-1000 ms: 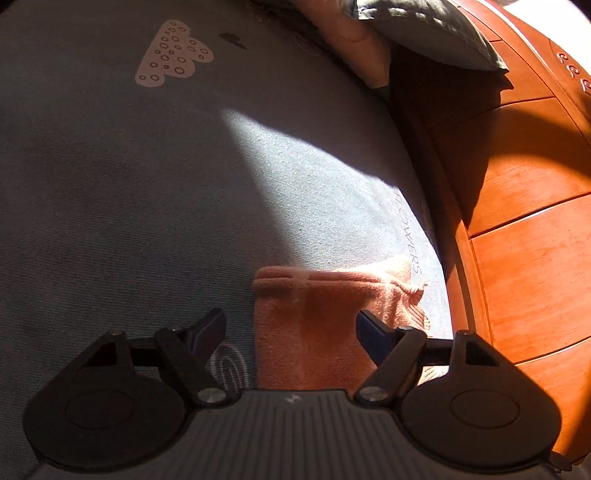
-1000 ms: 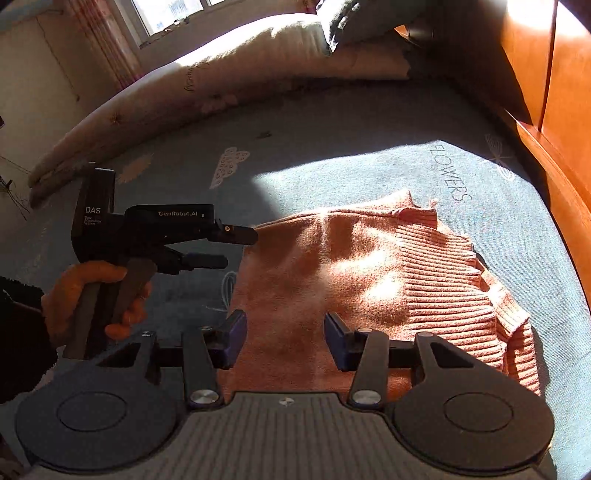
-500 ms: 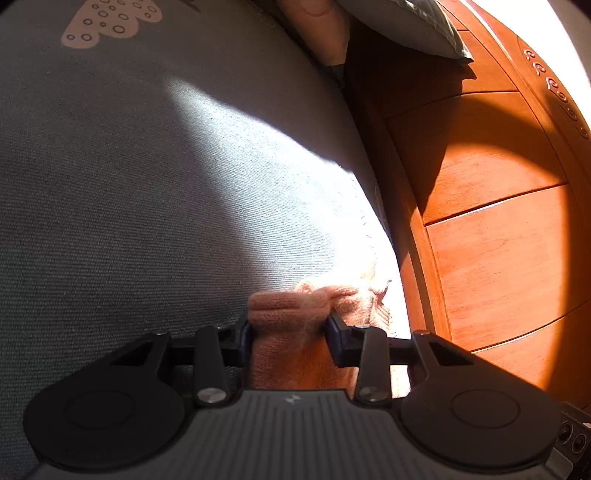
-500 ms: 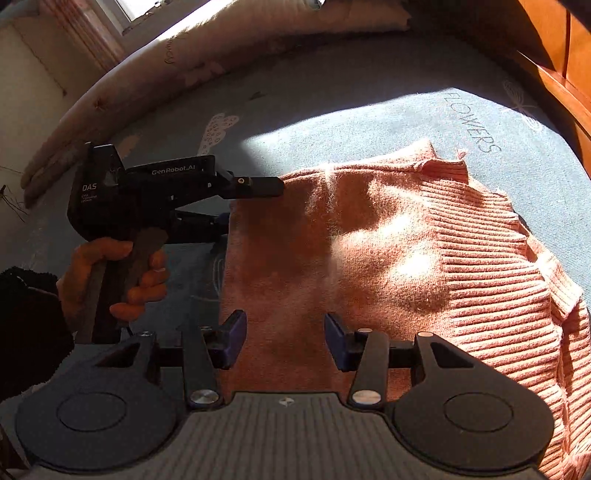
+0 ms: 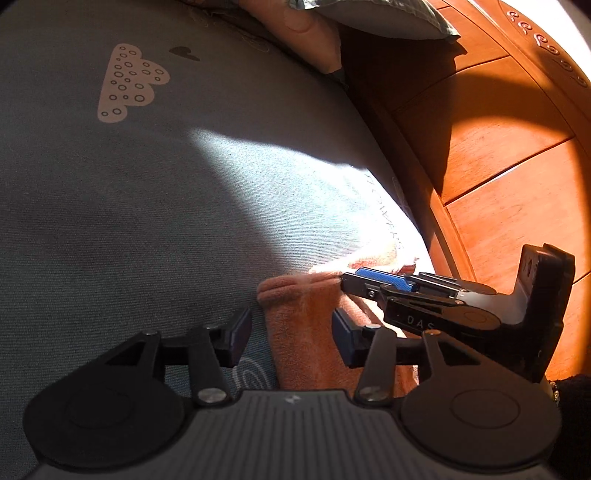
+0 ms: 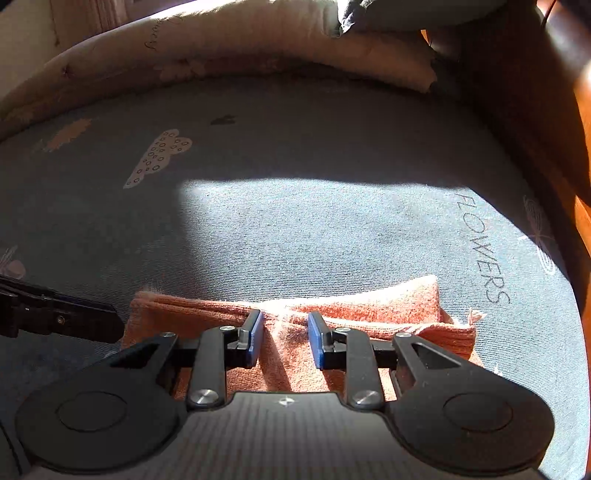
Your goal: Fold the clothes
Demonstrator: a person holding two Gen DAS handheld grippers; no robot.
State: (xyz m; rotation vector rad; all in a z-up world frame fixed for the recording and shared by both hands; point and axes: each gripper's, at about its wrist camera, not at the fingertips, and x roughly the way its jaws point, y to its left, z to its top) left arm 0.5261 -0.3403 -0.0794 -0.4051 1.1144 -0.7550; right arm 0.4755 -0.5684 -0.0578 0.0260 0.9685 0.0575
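An orange knit sweater (image 6: 369, 306) lies folded on the grey-blue bedsheet (image 6: 295, 221); its far edge also shows in the left wrist view (image 5: 299, 332). My left gripper (image 5: 291, 332) is open, its jaws apart over the sweater's left corner. My right gripper (image 6: 285, 339) has its blue pads either side of a pinched ridge of the sweater's far edge, a small gap still showing. The right gripper shows from the side in the left wrist view (image 5: 373, 282), and the left gripper's finger (image 6: 74, 317) enters the right wrist view at the left.
A wooden headboard (image 5: 517, 166) runs along the right side of the bed. A rolled pale quilt (image 6: 221, 48) and a grey pillow (image 5: 376, 18) lie at the far end. The sheet carries a cloud print (image 5: 129, 81) and the word FLOWERS (image 6: 480, 251).
My left gripper has opened and let go of the sweater corner it was pinching. My right gripper has moved forward to the sweater's far edge and narrowed around a ridge of it.
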